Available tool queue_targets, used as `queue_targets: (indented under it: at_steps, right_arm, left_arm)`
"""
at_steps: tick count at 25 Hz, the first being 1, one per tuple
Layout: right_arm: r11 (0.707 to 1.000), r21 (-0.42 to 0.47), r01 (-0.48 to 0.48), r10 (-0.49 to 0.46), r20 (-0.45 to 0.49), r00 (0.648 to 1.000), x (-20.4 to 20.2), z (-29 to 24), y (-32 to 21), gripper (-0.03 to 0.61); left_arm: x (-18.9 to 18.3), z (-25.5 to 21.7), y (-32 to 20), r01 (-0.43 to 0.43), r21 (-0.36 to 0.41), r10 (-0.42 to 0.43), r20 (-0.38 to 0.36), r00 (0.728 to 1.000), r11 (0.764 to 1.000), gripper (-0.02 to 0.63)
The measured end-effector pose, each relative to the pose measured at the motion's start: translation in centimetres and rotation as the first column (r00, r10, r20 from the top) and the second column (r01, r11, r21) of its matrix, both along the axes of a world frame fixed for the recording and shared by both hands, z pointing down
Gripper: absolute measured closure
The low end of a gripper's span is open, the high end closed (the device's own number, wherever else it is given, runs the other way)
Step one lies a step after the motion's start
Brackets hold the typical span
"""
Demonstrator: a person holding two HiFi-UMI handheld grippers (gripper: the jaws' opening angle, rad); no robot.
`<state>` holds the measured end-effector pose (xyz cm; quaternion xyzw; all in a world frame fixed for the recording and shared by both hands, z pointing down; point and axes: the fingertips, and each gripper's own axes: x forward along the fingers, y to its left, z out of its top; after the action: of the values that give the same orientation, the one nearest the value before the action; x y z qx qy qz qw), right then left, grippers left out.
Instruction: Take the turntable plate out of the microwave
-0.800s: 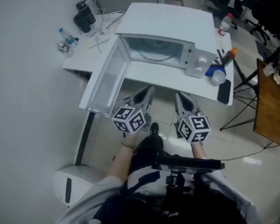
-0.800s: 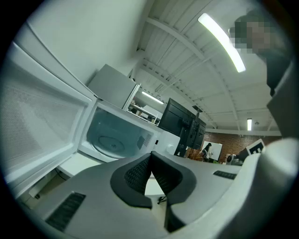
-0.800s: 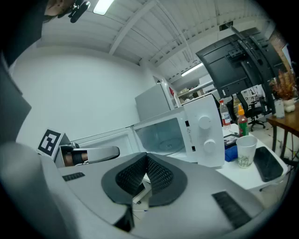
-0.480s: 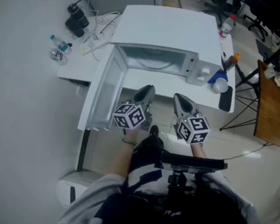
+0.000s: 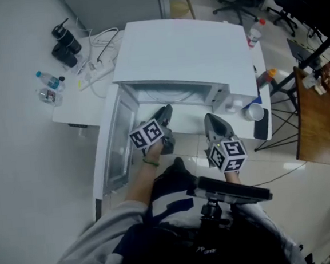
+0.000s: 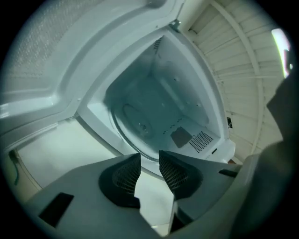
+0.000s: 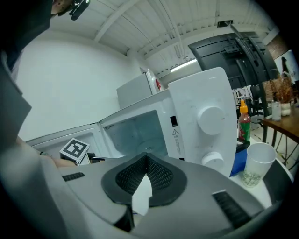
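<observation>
Reach-in step. Microwave (image 5: 180,46) door open, plate (image 6: 140,125) sits flat on cavity floor. Left gripper (image 6: 149,161) at opening, jaws apart, nothing btwn. Right gripper (image 7: 145,161) closed, empty, near knobs. Next imo: left goes in low, pinches plate rim.

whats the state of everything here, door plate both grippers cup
microwave door, swung wide open
turntable plate, lying flat inside the microwave, not yet taken out
left gripper, open, nothing between its jaws
right gripper, shut, empty
cup, upright beside the microwave
</observation>
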<state>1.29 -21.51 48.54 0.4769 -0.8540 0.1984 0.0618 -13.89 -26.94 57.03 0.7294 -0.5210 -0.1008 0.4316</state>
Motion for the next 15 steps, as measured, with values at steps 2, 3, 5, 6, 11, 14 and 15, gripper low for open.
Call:
queue_targets:
  at_steps: [2,3,5,6,11,14,15]
  right_arm:
    - [1.0,0.001,-0.02,0.02,0.0,1.0,0.1,0.4,-1.1,0.574]
    - [1.0,-0.002,-0.025,0.025,0.001,1.0,0.1,0.6,-1.5,0.574]
    - [1.0,-0.011,-0.029,0.029,0.003,1.0,-0.1,0.9,-2.2,0.574]
    - [0.999,-0.016,-0.028,0.028,0.004,1.0,-0.3,1.1,-2.5,0.574]
    - [0.999,-0.037,-0.004,0.004,-0.001,1.0,-1.4,1.9,-3.1,0.574]
    - [0.999,-0.044,0.006,-0.006,-0.006,1.0,-1.8,2.3,-3.1,0.574]
    - [0.999,-0.046,0.006,-0.006,-0.007,1.0,-1.8,2.4,-3.1,0.574]
  left_arm:
    - [-0.3,0.7,-0.8,0.021,-0.032,-0.022,-0.046,0.999,0.999,0.503]
    - [-0.3,0.9,-1.1,0.027,-0.044,-0.03,-0.074,0.997,0.999,0.503]
    - [-0.3,1.1,-1.6,0.041,-0.063,-0.049,-0.141,0.989,0.997,0.503]
    - [-0.2,1.2,-1.9,0.048,-0.074,-0.061,-0.177,0.982,0.996,0.503]
    - [-0.6,2.1,-2.9,0.088,-0.146,-0.127,-0.288,0.949,0.985,0.503]
    - [-0.9,2.9,-3.4,0.113,-0.199,-0.177,-0.341,0.923,0.973,0.503]
    - [-1.0,3.0,-3.4,0.116,-0.206,-0.185,-0.356,0.916,0.972,0.515]
